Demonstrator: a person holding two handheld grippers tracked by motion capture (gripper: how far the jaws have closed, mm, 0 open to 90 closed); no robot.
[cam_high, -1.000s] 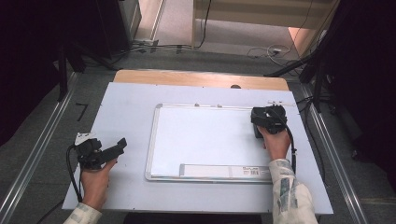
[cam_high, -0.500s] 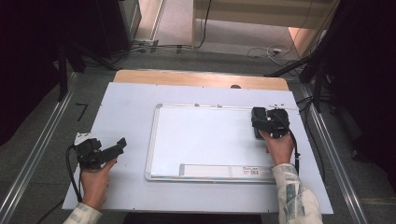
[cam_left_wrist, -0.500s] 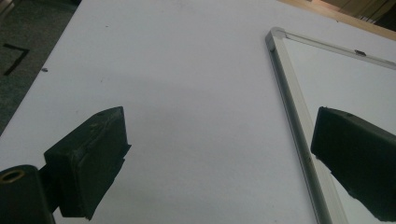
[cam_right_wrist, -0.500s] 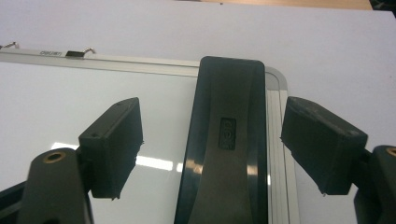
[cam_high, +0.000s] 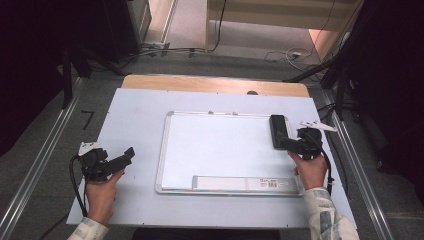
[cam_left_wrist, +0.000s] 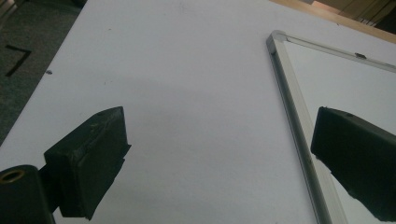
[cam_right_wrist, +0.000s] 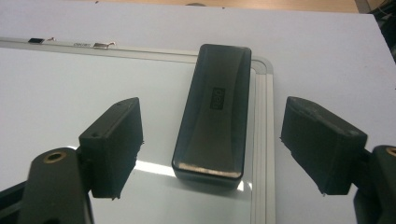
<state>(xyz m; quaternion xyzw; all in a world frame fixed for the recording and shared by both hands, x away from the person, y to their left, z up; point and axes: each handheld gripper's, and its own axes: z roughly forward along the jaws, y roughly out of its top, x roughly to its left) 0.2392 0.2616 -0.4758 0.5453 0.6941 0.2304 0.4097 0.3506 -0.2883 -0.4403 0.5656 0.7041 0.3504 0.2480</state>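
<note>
Since the earlier frames, the right gripper (cam_high: 288, 144) is drawing back toward the person and off the eraser (cam_high: 278, 131), which a second ago it was covering at the whiteboard's right edge; the eraser is now lying uncovered, and the left gripper (cam_high: 129, 153) is keeping its place.

In the right gripper view, the black eraser (cam_right_wrist: 214, 109) is resting flat on the whiteboard (cam_right_wrist: 70, 84), its long side running along the silver frame at the board's right edge and its far end close to the top right corner. The right gripper's two black pads (cam_right_wrist: 114, 144) are standing wide apart on either side of the eraser's near end, neither one touching it, so nothing is being held. The person's right hand (cam_high: 311, 170) is gripping the tool just off the board's right edge, over the table (cam_high: 135, 107).

In the high view, the left gripper is sitting in the person's left hand (cam_high: 101, 192) over the white table, well to the left of the whiteboard (cam_high: 220, 150). In the left gripper view, its pads (cam_left_wrist: 91, 156) are spread wide with nothing between them, the whiteboard's frame (cam_left_wrist: 292, 107) running past the right-hand pad.
</note>
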